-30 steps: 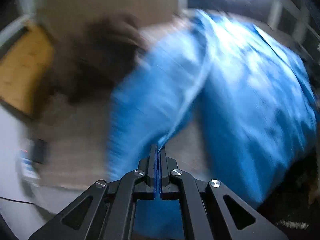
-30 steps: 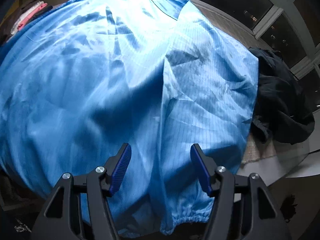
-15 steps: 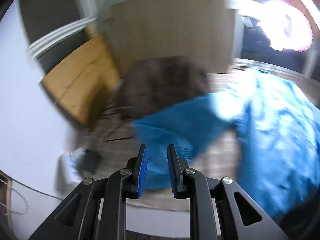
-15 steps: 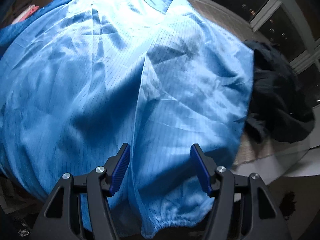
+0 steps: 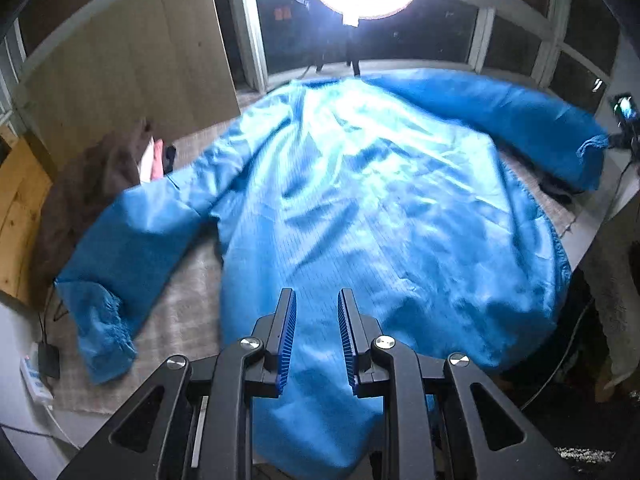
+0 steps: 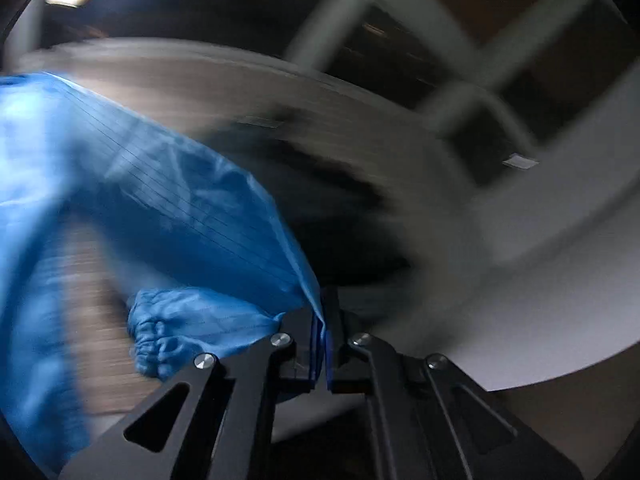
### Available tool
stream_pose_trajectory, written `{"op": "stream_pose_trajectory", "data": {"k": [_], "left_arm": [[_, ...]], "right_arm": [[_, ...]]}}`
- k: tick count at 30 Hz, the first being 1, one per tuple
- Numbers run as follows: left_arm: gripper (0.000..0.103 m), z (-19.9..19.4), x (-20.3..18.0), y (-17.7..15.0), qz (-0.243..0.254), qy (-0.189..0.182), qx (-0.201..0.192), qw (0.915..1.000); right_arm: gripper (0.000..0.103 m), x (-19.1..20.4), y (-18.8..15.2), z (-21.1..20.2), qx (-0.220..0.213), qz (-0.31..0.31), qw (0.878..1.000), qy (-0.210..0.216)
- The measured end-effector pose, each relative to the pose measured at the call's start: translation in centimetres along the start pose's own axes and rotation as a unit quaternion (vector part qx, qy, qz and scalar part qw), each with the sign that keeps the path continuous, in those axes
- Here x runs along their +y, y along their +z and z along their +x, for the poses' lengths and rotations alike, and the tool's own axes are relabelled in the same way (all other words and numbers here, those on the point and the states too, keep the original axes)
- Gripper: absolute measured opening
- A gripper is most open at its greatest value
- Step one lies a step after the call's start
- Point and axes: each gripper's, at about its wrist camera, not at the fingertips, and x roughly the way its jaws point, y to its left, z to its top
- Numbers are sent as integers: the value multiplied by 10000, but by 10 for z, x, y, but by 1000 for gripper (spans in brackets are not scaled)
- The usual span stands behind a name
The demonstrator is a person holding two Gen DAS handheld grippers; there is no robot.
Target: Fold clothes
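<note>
The blue jacket (image 5: 360,208) lies spread flat on the table (image 5: 180,320), sleeves out to both sides, hem hanging over the near edge. The left claw (image 5: 316,336) hovers above the hem, jaws partly apart and empty. The right claw (image 6: 322,344) is pinched on the jacket's right sleeve near its cuff. The fabric looks thin, limp and slick, so seams or cuffs should hold best

Bright blue pinstriped garment (image 5: 360,208), black gripper (image 5: 316,320) with blue ribbed pads (image 5: 289,336)
</note>
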Motion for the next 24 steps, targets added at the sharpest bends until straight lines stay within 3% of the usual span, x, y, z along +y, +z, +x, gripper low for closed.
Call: {"op": "stream_pose_trajectory", "data": {"k": [2, 5, 7, 9, 11, 13, 18, 22, 24], "left_arm": [[22, 9, 6, -3, -267, 115, 159, 9995], [22, 25, 28, -19, -864, 207, 326, 9955], [20, 34, 42, -31, -1181, 293, 418, 9917], [20, 42, 52, -44, -1448, 421, 483, 9874], [20, 51, 59, -56, -1646, 554, 557, 9832], [20, 58, 65, -70, -1810, 746, 640, 9786], [21, 59, 75, -106, -2213, 874, 806, 9679], [21, 53, 82, -125, -2370, 890, 855, 9636], [21, 53, 85, -130, -2359, 898, 874, 9637]], "right_arm": [[13, -38, 20, -1, -205, 213, 9985, -460], [32, -24, 35, -46, -1047, 169, 9942, 162], [42, 15, 50, -70, -1423, -290, 9875, 607], [44, 75, 70, -90, -1663, -840, 9695, 1593], [44, 149, 86, -106, -1750, -1479, 9419, 2457], [44, 233, 100, -120, -1745, -2176, 9063, 3175], [44, 449, 115, -159, -2115, -3844, 8197, 3683], [44, 564, 125, -185, -2190, -4660, 7589, 3986], [46, 609, 122, -196, -2158, -5145, 7175, 4170]]}}
